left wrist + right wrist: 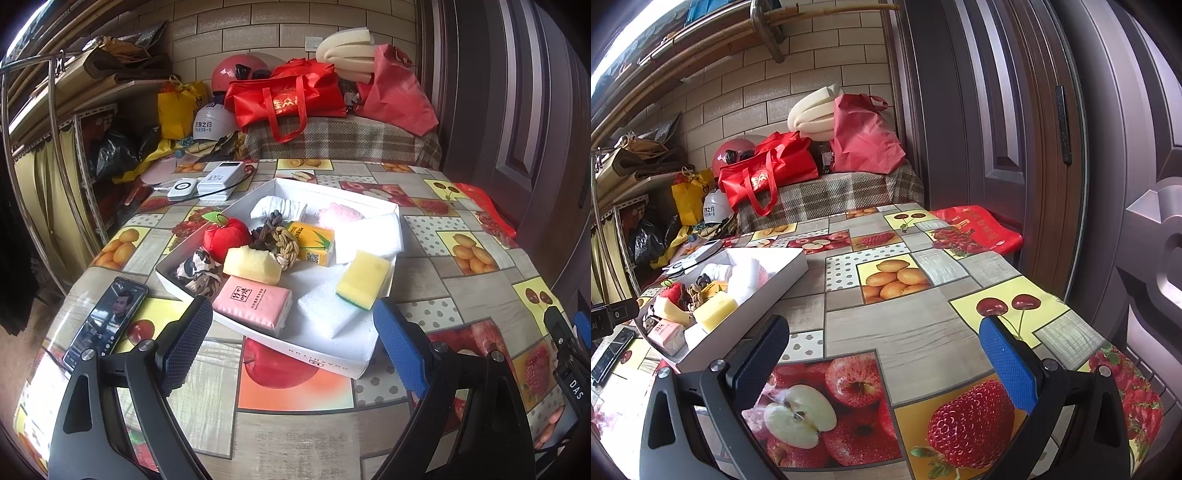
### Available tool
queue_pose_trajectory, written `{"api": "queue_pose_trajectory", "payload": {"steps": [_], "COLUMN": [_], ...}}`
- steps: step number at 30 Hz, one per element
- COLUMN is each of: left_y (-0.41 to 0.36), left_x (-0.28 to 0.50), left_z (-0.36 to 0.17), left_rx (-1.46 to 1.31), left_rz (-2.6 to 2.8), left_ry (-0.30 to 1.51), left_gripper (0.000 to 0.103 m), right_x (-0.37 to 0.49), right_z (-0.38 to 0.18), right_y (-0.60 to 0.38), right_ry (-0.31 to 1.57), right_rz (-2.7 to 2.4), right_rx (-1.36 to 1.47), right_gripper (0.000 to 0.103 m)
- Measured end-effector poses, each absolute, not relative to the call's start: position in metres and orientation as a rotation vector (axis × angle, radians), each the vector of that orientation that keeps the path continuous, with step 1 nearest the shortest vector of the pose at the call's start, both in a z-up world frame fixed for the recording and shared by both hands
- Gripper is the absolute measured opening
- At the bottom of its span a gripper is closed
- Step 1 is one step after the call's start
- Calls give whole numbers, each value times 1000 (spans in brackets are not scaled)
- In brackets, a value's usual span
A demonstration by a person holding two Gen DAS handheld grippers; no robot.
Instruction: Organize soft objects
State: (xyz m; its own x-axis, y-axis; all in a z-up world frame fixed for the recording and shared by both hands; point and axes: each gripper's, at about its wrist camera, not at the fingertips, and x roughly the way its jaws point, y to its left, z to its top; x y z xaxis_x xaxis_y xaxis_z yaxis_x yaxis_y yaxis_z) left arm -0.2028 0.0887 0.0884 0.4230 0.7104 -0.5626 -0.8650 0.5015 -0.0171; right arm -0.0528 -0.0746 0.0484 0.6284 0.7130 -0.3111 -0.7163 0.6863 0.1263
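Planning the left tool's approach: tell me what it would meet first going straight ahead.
Likely the white box's near wall, then the pink tissue pack just inside; depth is uncertain. The left tool is open.

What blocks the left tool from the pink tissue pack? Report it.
Only the white box's low near wall lies between the open left tool and the pink tissue pack; nothing rests on the pack.

A table (295, 435) under a fruit-print oilcloth carries a white tray (325, 360), a smartphone (105, 321) at its left, and two white power banks (212, 181) behind.
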Motion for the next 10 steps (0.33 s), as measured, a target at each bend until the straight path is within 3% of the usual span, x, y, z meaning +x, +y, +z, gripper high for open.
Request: {"api": "queue_pose_trajectory", "payload": {"steps": [10], "left_y": [90], "left_x": [-203], "left_z": [85], "left_rx": [-334], "left_rz": [992], "left_ry": [533], "left_gripper": [90], "right_x": [-52], "right_z": [49], "right_y": [-75], "right_ry": [353], "right_rz": [819], "right_rx": [-10], "right_gripper": [103]}}
